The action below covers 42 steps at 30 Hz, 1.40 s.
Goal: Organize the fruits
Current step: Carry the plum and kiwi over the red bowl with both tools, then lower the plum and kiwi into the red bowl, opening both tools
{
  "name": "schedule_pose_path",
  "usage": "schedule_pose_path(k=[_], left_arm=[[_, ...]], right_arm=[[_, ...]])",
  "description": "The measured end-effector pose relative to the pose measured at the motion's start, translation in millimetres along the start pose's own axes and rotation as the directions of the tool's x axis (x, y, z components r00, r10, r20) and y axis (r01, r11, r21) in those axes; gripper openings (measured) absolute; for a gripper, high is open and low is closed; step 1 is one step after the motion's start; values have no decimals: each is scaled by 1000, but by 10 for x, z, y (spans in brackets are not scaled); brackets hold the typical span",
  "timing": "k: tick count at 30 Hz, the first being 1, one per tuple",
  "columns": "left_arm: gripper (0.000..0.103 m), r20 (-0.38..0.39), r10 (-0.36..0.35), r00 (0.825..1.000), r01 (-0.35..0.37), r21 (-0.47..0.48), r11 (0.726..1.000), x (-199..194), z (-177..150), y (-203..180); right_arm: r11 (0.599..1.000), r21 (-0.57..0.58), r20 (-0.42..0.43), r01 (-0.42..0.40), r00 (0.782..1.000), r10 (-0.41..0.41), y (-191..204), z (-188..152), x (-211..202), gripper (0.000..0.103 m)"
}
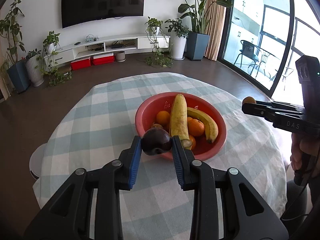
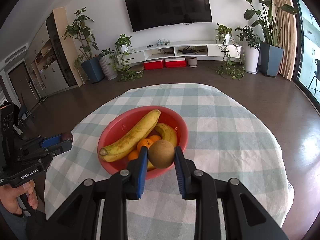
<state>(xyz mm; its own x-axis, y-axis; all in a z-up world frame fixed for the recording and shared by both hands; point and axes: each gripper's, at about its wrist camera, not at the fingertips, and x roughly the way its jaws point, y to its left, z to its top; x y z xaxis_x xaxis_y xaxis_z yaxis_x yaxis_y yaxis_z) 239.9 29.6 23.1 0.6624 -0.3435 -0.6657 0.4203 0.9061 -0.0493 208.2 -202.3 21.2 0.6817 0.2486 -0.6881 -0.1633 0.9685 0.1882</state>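
The left claw [image 1: 157, 143] is clenched on a dark purple plum [image 1: 157, 143], the fruit pinched between the tips of its blue pads [image 1: 136, 160] and carried in the air just in front of the near rim of the red bowl [image 1: 220, 118]. In the right wrist view the same claw comes in from the left edge, gripped by a hand [image 2: 14, 198], with the plum [image 2: 67, 136] showing at its tip, off to the left of the bowl and apart from it.

The right claw [image 2: 161, 154] is clenched on a brown kiwi [image 2: 161, 154], held at the very ends of its pads [image 2: 142, 170], likewise in the air at the bowl's near rim [image 2: 112, 128]. From the left wrist view this claw reaches in from the right, well to the right of the bowl, the kiwi [image 1: 249, 100] peeping above its tip.

The bowl sits near the middle of the tabletop [image 1: 90, 120], which is covered in a pale blue and white checked cloth. Inside lie a long yellow banana [image 1: 179, 118] propped across the bowl, a second, shorter banana [image 1: 206, 124] along its right side, and several oranges [image 1: 196, 127] beneath and between them. A small brownish fruit sits by the plum, partly hidden.
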Motion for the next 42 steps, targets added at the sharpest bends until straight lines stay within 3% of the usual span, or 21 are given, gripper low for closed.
schedule_pose_path(k=[6,17,33,37,40,41,42], left_arm=[[29,-52,3,999,-1,44,999,560,333,-29],[29,-122,-7,993,12,42,999,1266,335,31],[30,-151,-26,988,30,26,999,1445,265,42],[31,-143,-18,990,23,29,999,1414,257,47],[38,-118,-11,993,13,14,1000,1319,251,79],[47,-105,-14,994,14,8,1000,1263,251,80],[74,-90,-10,996,10,4,1000,1203,250,72]], right_arm=[[999,-34,-22,-7,1000,6,91,246,363,28],[997,-81,-115,15,993,-24,92,258,1022,28],[992,-119,-143,38,988,-55,137,162,1206,30],[992,-119,-133,50,989,-66,142,146,1160,35],[992,-107,-121,60,990,-73,112,134,1099,42],[993,-101,-116,63,990,-74,101,129,1066,46],[994,-94,-108,64,991,-74,93,122,1025,47]])
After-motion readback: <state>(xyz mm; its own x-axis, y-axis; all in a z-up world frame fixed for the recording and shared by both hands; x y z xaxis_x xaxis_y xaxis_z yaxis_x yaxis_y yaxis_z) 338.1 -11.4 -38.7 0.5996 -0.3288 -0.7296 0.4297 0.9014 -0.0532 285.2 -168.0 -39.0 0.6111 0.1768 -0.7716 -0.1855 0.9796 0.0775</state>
